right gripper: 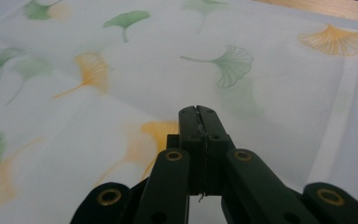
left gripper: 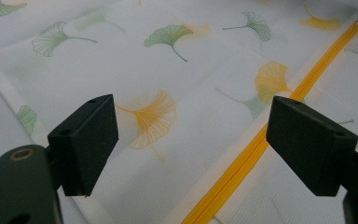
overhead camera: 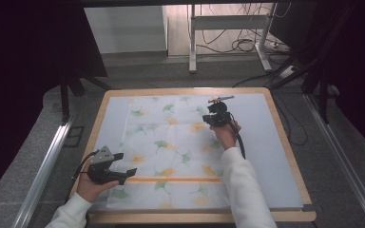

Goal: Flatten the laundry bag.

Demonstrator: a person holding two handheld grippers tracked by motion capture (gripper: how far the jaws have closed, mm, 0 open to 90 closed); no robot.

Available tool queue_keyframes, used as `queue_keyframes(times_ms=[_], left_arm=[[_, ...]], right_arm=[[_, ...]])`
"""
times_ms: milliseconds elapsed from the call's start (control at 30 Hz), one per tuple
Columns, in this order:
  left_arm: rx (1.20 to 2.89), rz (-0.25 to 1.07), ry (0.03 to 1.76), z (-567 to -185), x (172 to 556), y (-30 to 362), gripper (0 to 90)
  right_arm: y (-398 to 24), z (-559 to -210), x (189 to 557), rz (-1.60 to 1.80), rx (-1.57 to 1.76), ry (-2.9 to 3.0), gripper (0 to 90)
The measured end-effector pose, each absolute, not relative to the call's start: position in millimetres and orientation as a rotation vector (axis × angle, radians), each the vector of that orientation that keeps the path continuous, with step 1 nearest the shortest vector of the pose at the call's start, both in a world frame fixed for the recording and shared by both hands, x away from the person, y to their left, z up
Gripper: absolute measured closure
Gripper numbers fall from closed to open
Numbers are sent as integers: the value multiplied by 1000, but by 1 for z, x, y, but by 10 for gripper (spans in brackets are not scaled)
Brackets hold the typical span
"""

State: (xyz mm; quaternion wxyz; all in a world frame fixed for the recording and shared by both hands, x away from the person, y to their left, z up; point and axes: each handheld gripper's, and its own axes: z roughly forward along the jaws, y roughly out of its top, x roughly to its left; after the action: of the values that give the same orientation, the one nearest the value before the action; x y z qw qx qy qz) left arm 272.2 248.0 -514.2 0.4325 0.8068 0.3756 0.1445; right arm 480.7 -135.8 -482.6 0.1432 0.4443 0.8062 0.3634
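- The printed cloth (overhead camera: 171,152), patterned with ginkgo leaves and crossed by an orange zip (overhead camera: 173,180), lay flat on the wooden table (overhead camera: 285,137).
- The left gripper (overhead camera: 126,164) hovered at the cloth's near-left corner, jaws wide apart and holding nothing, with the zip (left gripper: 242,163) below them.
- The right gripper (overhead camera: 217,113) stood over the far part of the cloth (right gripper: 121,84), jaws pressed together; whether a pinch of fabric lay between them could not be told.
- Risk: a thin, smooth weave could slip from closed jaws when lifted, and one-handed pulling might drag or wrinkle the sheet.
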Motion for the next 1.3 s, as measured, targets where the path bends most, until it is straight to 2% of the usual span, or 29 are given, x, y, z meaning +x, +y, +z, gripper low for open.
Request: queue_keyframes(times_ms=[100, 333, 633, 1033, 1300], left_arm=[[2011, 359, 935, -514, 273, 248, 167], [2017, 357, 936, -516, 273, 246, 167], [2027, 330, 942, -517, 273, 242, 169], [2054, 305, 919, -517, 273, 236, 186], [2076, 292, 891, -516, 272, 225, 191]], right_arm=[[-139, -476, 466, 1062, 1242, 2340, 895], [-152, -460, 405, 1133, 1114, 2404, 895], [-170, -467, 348, 1203, 1039, 2438, 894], [-198, -482, 297, 1220, 1054, 2453, 894], [-208, -486, 283, 1228, 1069, 2449, 894]])
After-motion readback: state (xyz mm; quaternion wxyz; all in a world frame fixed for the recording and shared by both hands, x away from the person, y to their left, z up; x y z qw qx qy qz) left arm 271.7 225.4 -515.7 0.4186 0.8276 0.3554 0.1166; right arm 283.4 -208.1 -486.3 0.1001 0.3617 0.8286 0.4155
